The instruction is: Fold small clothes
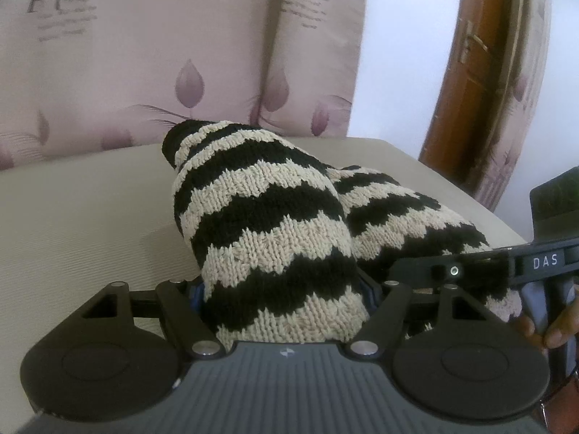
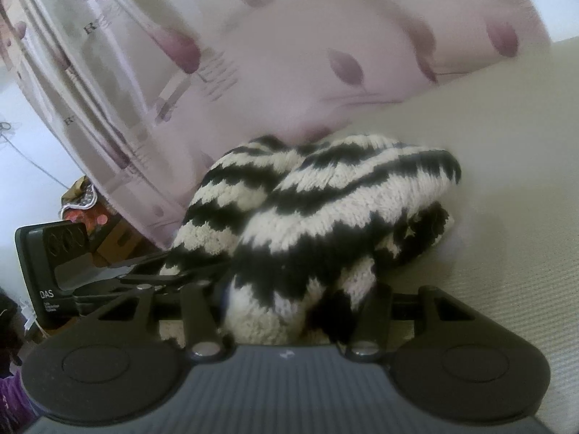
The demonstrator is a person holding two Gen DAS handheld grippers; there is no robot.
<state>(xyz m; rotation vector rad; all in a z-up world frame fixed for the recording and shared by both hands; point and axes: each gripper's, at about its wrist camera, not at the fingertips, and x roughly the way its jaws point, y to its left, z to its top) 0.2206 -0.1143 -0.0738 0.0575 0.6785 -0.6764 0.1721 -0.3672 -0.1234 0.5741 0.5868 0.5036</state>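
Striped knit garment (image 1: 275, 224) pinched by both grippers, left (image 1: 284, 289) and right (image 2: 300, 300), on cushion (image 1: 79, 224).

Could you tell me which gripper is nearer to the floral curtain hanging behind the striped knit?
Left, as a judgement. The left gripper grips the knit on the side by the curtain, which hangs to the right gripper's own left, past the left gripper.

The knit garment (image 1: 267, 224) is coarse wool on a matt ribbed cushion (image 1: 79, 224), before a glossy wooden frame (image 1: 470, 83).
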